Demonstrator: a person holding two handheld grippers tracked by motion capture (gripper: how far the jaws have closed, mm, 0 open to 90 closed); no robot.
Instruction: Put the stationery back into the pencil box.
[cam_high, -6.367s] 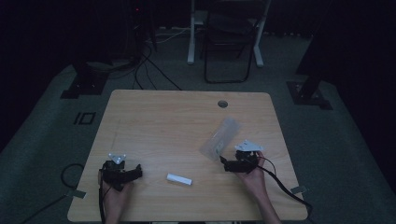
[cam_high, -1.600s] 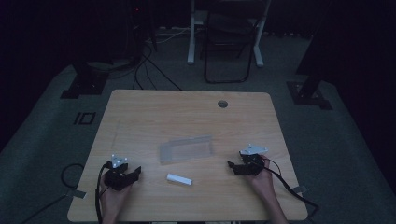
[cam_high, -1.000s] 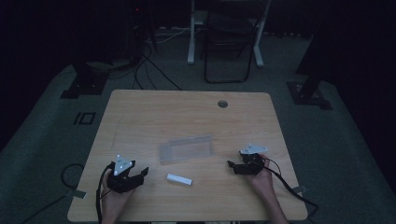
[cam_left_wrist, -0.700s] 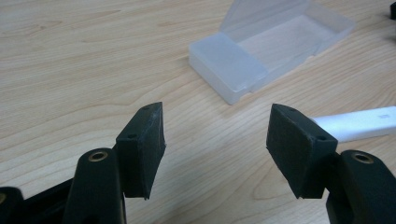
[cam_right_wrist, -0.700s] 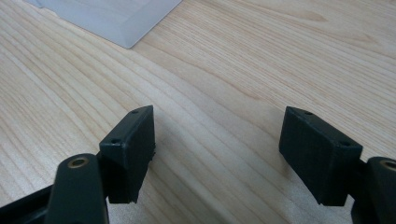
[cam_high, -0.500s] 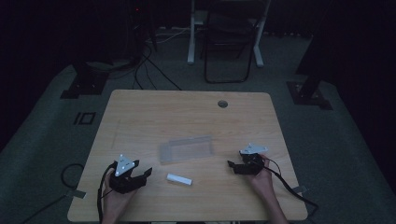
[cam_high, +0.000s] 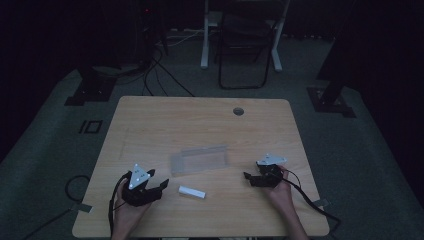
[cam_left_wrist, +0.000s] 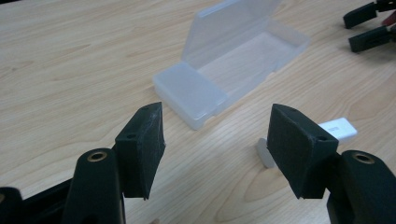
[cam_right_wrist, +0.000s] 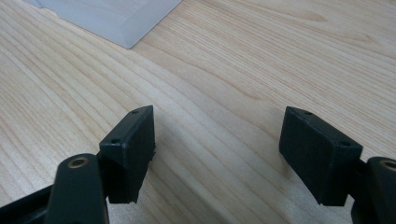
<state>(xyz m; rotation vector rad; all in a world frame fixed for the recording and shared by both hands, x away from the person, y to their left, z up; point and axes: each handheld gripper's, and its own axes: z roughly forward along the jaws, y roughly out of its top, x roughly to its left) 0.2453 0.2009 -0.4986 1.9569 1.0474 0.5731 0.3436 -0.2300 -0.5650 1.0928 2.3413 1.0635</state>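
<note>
While left tongs (cam_left_wrist: 212, 149) gape wide, empty, white stick (cam_left_wrist: 337, 129) lies just ahead-right, long axis crosswise; right tongs (cam_right_wrist: 217, 156) wide, empty, farther off.

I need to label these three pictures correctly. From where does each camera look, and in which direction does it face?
High view: above the person's side, facing forward and down on the table; forearms, hands, left gripper, right gripper.
Left gripper view: low, between its open jaws, facing the open clear case and white stick.
Right gripper view: between its open jaws, facing bare wood.
Shared: the case.
</note>
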